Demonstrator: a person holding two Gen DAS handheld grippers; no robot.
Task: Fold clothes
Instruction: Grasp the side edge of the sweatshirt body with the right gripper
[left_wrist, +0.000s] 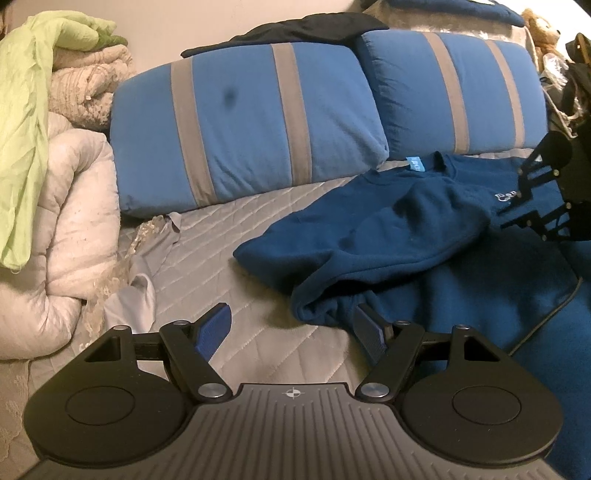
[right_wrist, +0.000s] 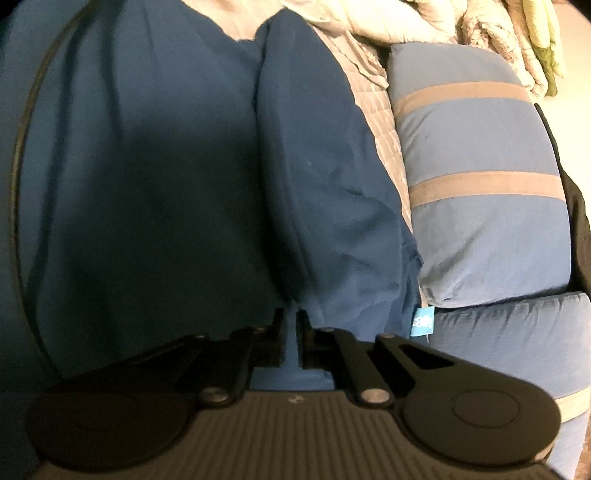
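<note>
A navy sweatshirt (left_wrist: 406, 229) lies crumpled on the grey quilted bed cover (left_wrist: 229, 251), its light-blue neck label (left_wrist: 414, 163) toward the pillows. My left gripper (left_wrist: 291, 328) stands open low over the cover; its right finger (left_wrist: 369, 332) is at the bunched sleeve end and nothing lies between the blue pads. My right gripper (left_wrist: 511, 199) reaches in from the right edge onto the sweatshirt's chest, near white lettering. In the right wrist view the right gripper (right_wrist: 293, 332) has narrow jaws pinching a ridge of the sweatshirt (right_wrist: 325, 184), close to the label (right_wrist: 421, 320).
Two blue pillows with grey stripes (left_wrist: 240, 129) (left_wrist: 450, 88) line the back, a dark garment (left_wrist: 295, 26) draped over them. A beige quilt pile (left_wrist: 55, 221) with a green cloth (left_wrist: 26, 129) fills the left. A blue blanket with dark piping (left_wrist: 517, 295) lies under the sweatshirt.
</note>
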